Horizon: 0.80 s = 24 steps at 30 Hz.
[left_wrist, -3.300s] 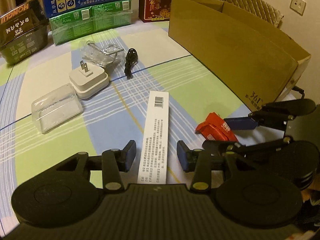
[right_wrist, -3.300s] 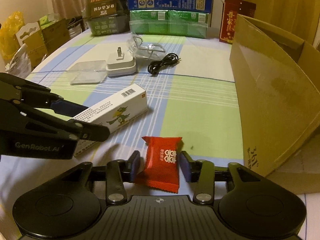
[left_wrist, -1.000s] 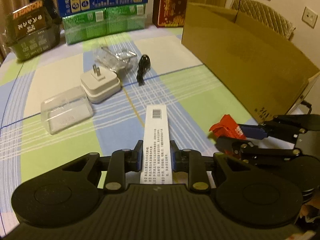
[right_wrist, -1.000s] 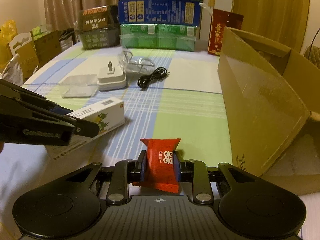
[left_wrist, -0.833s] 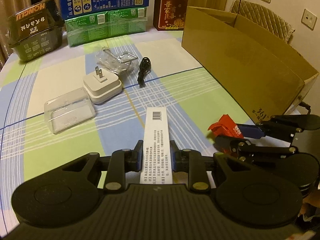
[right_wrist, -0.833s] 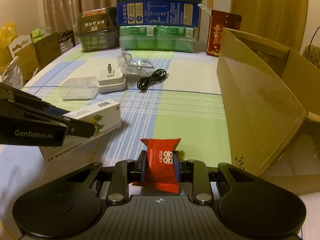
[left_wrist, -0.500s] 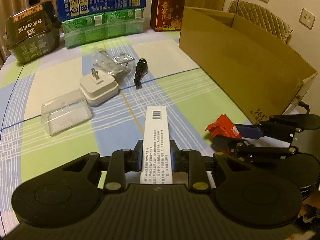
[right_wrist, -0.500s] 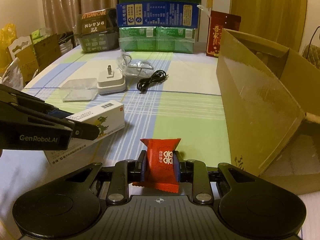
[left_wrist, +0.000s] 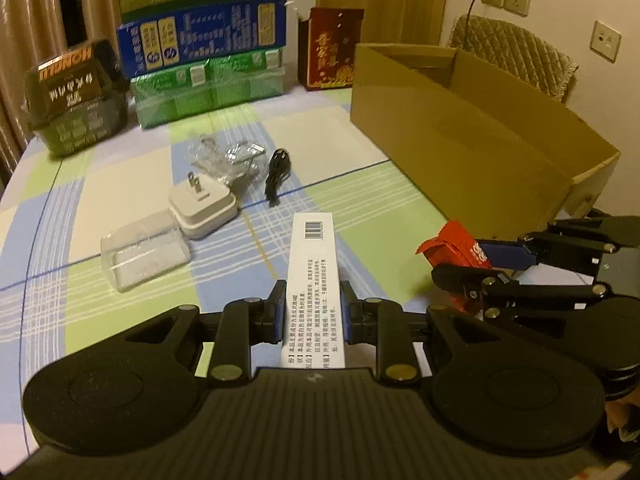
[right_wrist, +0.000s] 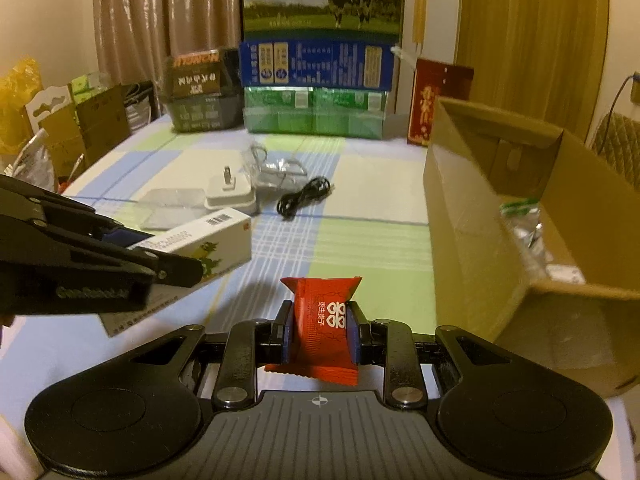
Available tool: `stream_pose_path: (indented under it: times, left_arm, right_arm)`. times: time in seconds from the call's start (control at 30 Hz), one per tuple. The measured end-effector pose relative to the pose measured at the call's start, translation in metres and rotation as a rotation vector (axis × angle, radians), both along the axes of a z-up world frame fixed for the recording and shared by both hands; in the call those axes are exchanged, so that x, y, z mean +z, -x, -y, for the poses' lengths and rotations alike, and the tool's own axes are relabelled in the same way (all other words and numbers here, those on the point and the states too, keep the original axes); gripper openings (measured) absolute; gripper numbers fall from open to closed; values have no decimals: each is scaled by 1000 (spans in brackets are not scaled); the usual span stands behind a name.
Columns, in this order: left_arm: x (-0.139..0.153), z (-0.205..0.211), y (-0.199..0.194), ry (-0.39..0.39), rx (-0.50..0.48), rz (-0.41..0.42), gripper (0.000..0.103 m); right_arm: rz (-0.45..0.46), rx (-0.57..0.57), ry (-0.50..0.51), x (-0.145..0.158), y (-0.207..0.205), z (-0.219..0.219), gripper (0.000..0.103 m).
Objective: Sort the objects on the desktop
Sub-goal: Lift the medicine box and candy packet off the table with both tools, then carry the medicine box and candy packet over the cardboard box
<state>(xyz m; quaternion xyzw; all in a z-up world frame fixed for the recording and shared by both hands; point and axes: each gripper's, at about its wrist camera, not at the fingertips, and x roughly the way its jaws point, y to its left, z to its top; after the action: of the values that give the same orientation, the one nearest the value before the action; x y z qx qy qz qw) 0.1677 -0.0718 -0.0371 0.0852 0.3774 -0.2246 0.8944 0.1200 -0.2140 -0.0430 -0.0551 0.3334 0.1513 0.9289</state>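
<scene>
My left gripper (left_wrist: 313, 312) is shut on a long white box (left_wrist: 314, 276) with a barcode at its far end, held above the checked tablecloth. From the right wrist view the same white box (right_wrist: 208, 242) shows a green cartoon figure on its side, with the left gripper (right_wrist: 132, 252) clamped on it. A red candy packet (right_wrist: 323, 316) is pinched upright in my right gripper (right_wrist: 320, 330). In the left wrist view the red candy packet (left_wrist: 452, 246) and right gripper (left_wrist: 476, 264) hang at the right, just short of the open cardboard box (left_wrist: 460, 136).
On the cloth lie a white plug adapter (left_wrist: 202, 206), a clear plastic case (left_wrist: 144, 254), a crumpled clear bag (left_wrist: 228, 156) and a black cable (left_wrist: 276, 174). Cartons (left_wrist: 204, 60) line the back edge. The cardboard box (right_wrist: 520, 216) holds plastic-wrapped items.
Both grippers closed on their objects since the earliest frames and lifted them. Over the last second both rose a little and drew nearer the cardboard box.
</scene>
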Motion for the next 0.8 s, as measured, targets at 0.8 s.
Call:
stream_pose_path:
  times: [0.8]
  left_arm:
    - [96, 98, 57, 119, -44, 87, 21]
  right_arm:
    - [179, -177, -83, 112, 38, 112, 23]
